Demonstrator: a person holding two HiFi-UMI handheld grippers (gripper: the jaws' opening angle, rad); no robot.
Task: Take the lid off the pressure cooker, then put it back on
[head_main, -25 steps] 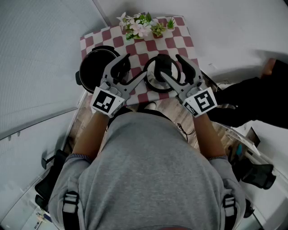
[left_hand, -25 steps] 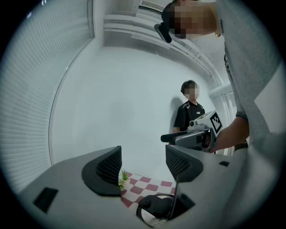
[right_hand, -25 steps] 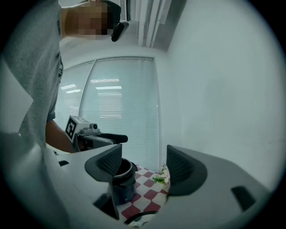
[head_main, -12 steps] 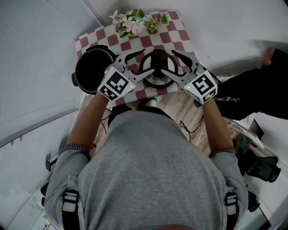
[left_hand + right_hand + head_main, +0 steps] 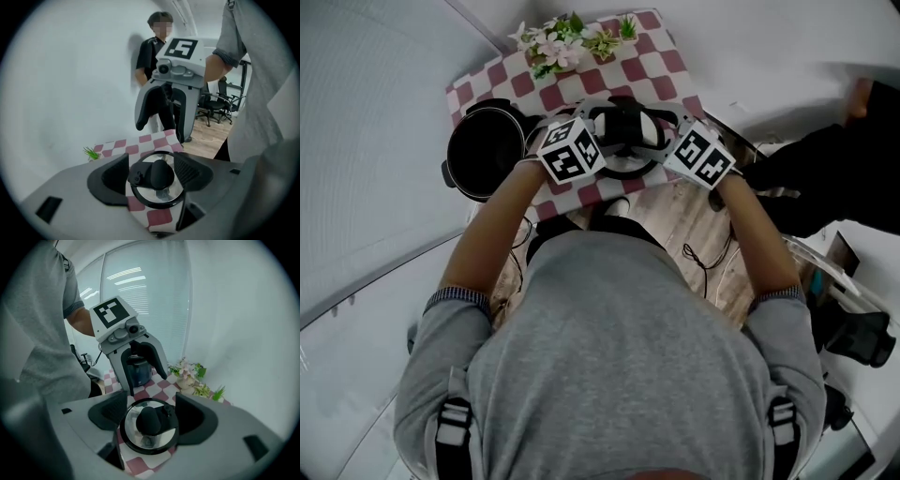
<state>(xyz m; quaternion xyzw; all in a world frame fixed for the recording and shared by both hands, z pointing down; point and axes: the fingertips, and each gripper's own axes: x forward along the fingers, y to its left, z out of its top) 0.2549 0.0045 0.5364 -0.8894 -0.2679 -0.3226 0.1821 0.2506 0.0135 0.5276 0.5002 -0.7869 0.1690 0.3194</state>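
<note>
The lid lies on the checked cloth, right of the pot. The left gripper and the right gripper each straddle it with jaws spread.

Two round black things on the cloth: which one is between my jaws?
The flat, knobbed lid; the deep open pot stands to its left, outside the jaws.

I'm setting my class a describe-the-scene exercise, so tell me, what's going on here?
A person holds a two-jaw gripper in each hand over a checkered cloth. The lid lies on the cloth, already off the pressure cooker, which stands open beside it. The left gripper and right gripper face each other across the lid, each with open jaws flanking it, neither gripping.
</note>
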